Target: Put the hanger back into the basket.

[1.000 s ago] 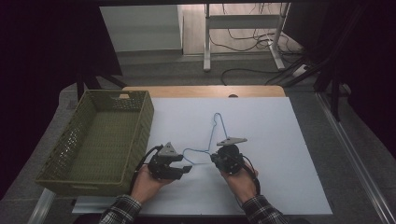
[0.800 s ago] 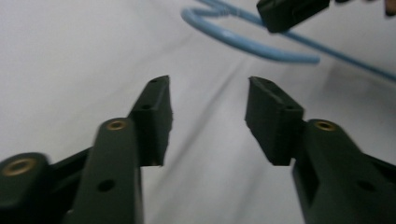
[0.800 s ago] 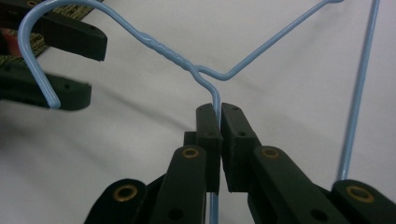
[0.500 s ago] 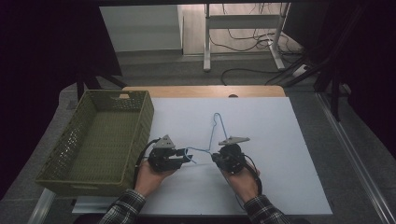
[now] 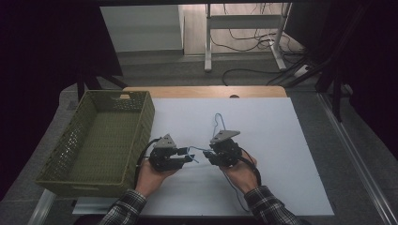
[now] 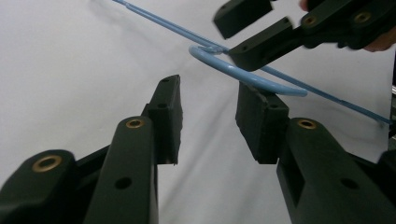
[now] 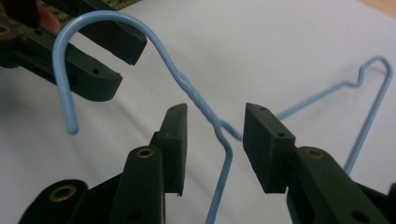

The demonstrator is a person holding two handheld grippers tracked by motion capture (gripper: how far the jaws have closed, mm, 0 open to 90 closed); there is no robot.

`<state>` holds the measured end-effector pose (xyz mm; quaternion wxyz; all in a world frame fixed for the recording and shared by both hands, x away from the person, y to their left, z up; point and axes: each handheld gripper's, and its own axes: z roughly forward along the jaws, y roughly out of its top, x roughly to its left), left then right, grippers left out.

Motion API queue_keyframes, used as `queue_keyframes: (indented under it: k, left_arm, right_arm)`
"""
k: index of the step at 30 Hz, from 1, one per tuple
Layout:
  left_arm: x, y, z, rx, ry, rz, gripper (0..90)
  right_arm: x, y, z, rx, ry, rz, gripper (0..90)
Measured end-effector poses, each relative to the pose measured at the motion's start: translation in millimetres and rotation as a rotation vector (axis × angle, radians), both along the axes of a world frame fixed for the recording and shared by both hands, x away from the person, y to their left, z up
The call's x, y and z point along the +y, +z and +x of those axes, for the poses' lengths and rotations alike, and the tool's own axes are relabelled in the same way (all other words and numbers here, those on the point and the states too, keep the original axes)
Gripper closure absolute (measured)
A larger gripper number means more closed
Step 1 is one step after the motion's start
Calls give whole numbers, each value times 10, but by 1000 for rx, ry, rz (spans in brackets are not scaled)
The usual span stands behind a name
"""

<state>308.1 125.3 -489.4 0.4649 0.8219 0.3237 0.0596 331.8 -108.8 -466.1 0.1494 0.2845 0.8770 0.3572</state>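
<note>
Two claws agape, left claw [image 6: 208, 123], right claw [image 7: 215, 142], blue hanger [image 7: 196, 100] between

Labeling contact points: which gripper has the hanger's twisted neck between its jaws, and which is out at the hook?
The right gripper straddles the blue hanger's twisted neck, jaws open. The left gripper is at the hook tip.

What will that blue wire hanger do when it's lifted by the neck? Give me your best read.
The blue wire hanger looks thin and probably light, so it should lift easily. Held only at the twisted neck, between the open jaws of the right hand-held gripper, it may swivel or droop, since the wide frame extends well beyond. Its smooth round wire could slip, and likely flexes rather than breaks.
</note>
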Motion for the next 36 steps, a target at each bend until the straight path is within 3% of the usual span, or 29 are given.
queue_keyframes:
  k: [5, 11, 16, 19, 22, 27, 32, 36]
  left_arm:
    - [-10, 8, -2, 0, -4, -4, 593]
    - [-32, 14, -10, -2, -13, 5, 578]
    - [-4, 58, -32, -14, -3, 8, 542]
    - [42, 87, -40, -16, 11, -7, 530]
    - [63, 99, -45, -15, 17, -14, 522]
    - [113, 151, -63, -19, 24, -28, 494]
    - [114, 200, -73, -2, 14, -50, 423]
    - [-11, 273, -111, 38, -37, -98, 377]
  right_arm:
    - [141, -26, 44, -49, 56, -44, 618]
    - [209, -74, 28, -132, 101, -123, 739]
    - [209, -28, -56, -287, 115, -192, 825]
    - [135, 102, -57, -320, 95, -148, 854]
    - [6, 237, -3, -262, 41, -33, 857]
    - [-180, 383, 40, -208, -18, 102, 858]
    - [-250, 460, 44, -189, -49, 150, 859]
    - [-242, 499, 18, -168, -77, 193, 859]
